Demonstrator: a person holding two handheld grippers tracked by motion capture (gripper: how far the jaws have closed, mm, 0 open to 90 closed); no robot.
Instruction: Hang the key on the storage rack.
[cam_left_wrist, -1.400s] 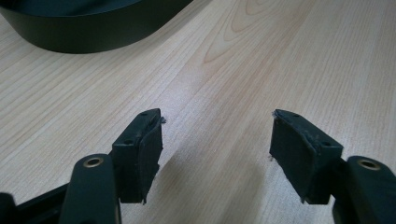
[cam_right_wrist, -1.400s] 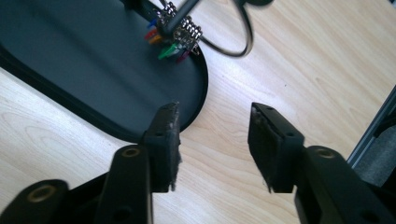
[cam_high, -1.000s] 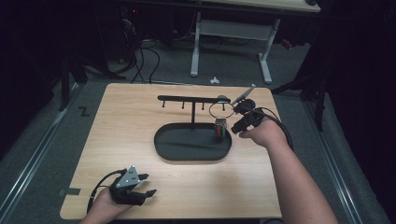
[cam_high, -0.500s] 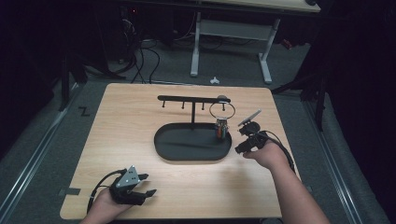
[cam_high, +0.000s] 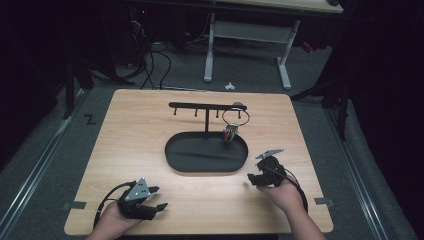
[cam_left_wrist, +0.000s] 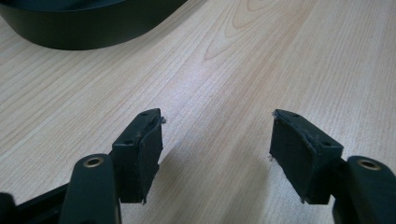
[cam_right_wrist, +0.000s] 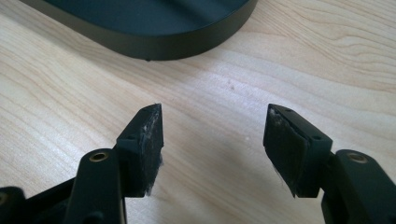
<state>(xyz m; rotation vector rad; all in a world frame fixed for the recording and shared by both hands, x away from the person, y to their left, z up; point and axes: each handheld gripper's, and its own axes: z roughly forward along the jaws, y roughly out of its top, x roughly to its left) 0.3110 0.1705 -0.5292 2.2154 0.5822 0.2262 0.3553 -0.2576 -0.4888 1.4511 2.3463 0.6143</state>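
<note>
A light wooden surface carries a black key stand at its centre: an oval tray base with an upright post and a horizontal hook bar across the top. From the bar's end toward 3 o'clock hangs a metal key ring with a bunch of multicoloured tags dangling over the tray's rim at about 2 o'clock. The left gripper rests low on the surface at roughly 7 o'clock from the tray, well apart from it, its jaws spread with bare wood between them; in the left gripper view the tray's dark edge sits at 11 o'clock. The right gripper sits at about 4 o'clock from the tray, near its rim, jaws likewise apart and holding nothing; the right gripper view has the tray wall at 12 o'clock.
</note>
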